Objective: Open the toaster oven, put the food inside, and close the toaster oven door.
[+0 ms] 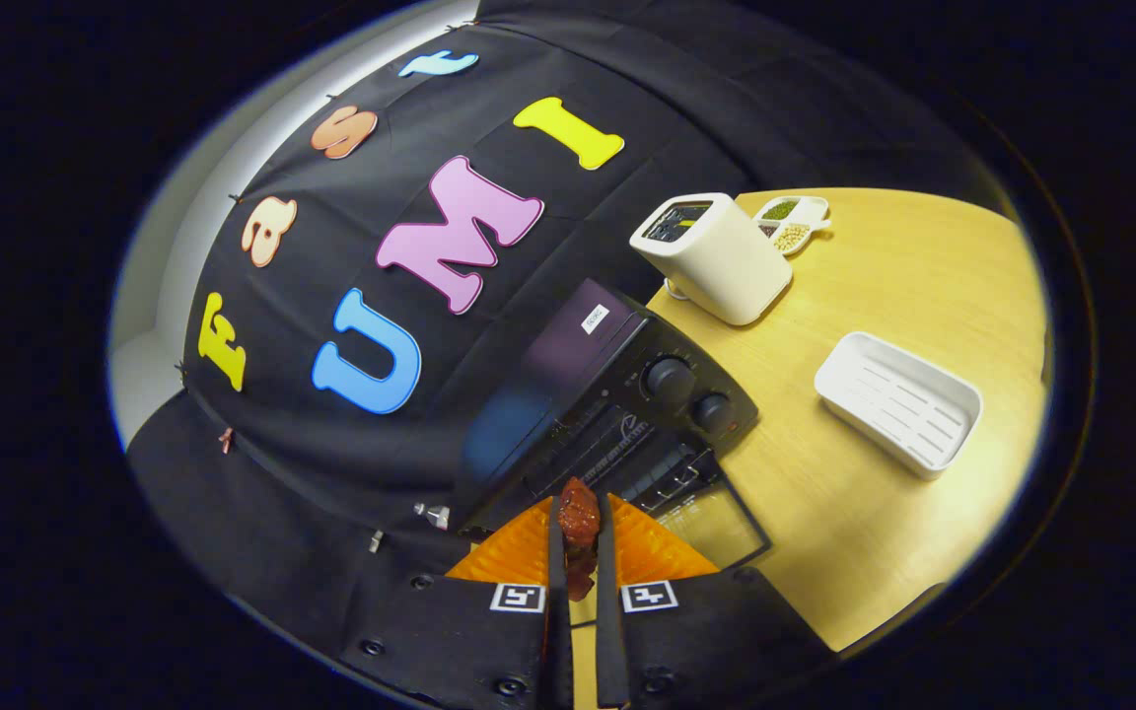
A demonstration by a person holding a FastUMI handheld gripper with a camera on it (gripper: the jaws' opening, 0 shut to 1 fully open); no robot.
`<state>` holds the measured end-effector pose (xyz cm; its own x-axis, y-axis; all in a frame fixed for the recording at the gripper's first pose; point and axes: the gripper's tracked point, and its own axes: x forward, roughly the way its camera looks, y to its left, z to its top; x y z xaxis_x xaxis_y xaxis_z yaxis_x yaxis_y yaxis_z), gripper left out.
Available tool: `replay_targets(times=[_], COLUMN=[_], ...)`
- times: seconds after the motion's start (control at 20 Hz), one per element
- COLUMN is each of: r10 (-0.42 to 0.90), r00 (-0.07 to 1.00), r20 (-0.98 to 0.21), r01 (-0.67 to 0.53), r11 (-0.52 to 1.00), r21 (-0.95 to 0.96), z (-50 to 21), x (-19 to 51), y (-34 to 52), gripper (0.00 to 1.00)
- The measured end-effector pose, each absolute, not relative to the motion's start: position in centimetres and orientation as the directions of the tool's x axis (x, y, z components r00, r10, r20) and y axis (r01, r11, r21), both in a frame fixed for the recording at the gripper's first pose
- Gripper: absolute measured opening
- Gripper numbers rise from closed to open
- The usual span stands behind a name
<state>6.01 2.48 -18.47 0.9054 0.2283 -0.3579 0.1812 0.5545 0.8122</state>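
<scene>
We are carrying the food, a reddish-brown piece, clenched between both fingers of the hand-held gripper, which is grasping it firmly from either side. The toaster oven is sitting on the wooden counter against the booth's cloth wall, and its glass door is already hanging open and lying flat in front of the cavity. The food is hovering just above the mouth of the oven, over the inner edge of the open door, not yet inside. So we are judging the opening step done and the loading step in hand. Next we are needing to lower and push the food forward onto the rack, let the fingers part, back out, then lift the door shut. Further along the counter, a white toaster, a white tray and a small divided dish are standing well apart from the oven.
</scene>
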Motion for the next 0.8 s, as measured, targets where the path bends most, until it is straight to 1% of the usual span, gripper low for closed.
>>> replay_targets(times=[0.2,0.3,0.5,0.7,0.8], r10=[0.206,0.163,0.139,0.126,0.120], r00=[0.926,0.944,0.950,0.957,0.956], r20=[-0.317,-0.289,-0.278,-0.263,-0.267], r01=[0.201,0.202,0.221,0.218,0.222], r11=[0.443,0.409,0.328,0.291,0.296], r21=[0.874,0.890,0.918,0.932,0.929], z=[-20.7,-21.6,-24.4,-25.6,-26.2], x=[10.2,12.1,14.6,16.6,17.5], y=[4.7,4.9,6.4,8.2,9.0], gripper=[0.13,0.13,0.13,0.13,0.13])
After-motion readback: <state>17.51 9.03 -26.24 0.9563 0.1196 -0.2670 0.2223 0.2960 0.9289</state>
